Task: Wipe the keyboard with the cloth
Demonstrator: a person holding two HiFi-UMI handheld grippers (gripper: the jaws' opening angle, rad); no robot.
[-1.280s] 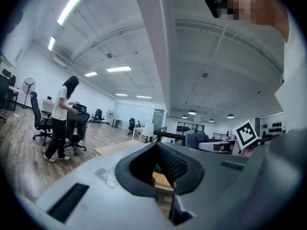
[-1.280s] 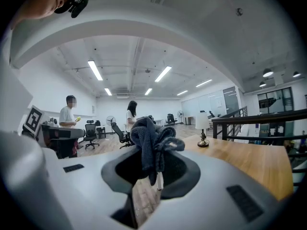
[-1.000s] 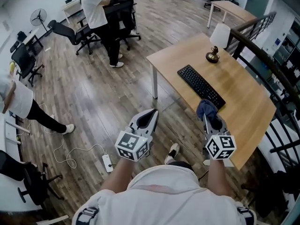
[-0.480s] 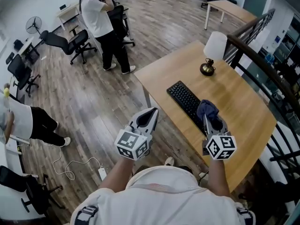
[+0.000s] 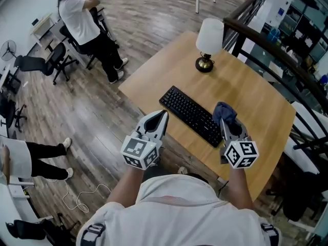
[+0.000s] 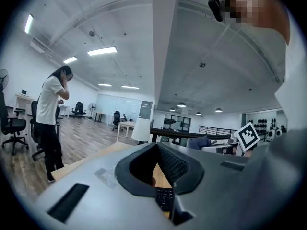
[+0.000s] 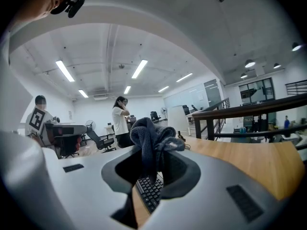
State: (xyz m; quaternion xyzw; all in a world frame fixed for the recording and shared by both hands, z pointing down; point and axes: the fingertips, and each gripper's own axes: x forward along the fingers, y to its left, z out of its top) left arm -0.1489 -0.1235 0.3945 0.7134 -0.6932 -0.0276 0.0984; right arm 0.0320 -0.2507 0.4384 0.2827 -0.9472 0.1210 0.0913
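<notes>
A black keyboard (image 5: pixel 190 115) lies at a slant on the wooden table (image 5: pixel 256 101), near its front edge. My right gripper (image 5: pixel 226 124) is shut on a dark blue cloth (image 5: pixel 224 111) that bunches up above its tips, over the keyboard's right end. In the right gripper view the cloth (image 7: pixel 151 138) hangs between the jaws of the right gripper (image 7: pixel 151 171), with the keyboard's keys (image 7: pixel 149 191) below. My left gripper (image 5: pixel 161 118) is shut and holds nothing, just left of the keyboard over the table's edge. The keyboard (image 6: pixel 164 198) also peeks through the left gripper (image 6: pixel 157 169).
A table lamp (image 5: pixel 209 35) with a white shade stands at the far side of the table. A dark railing (image 5: pixel 277 50) runs behind and to the right. A person (image 5: pixel 82 19) stands by office chairs (image 5: pixel 36 63) at the far left. A white cable (image 5: pixel 82 199) lies on the floor.
I have come closer to the table: keyboard and lamp now lie nearer, the keyboard right under the gripper tips. Both grippers keep their pose, with the cloth still held in the right one.
</notes>
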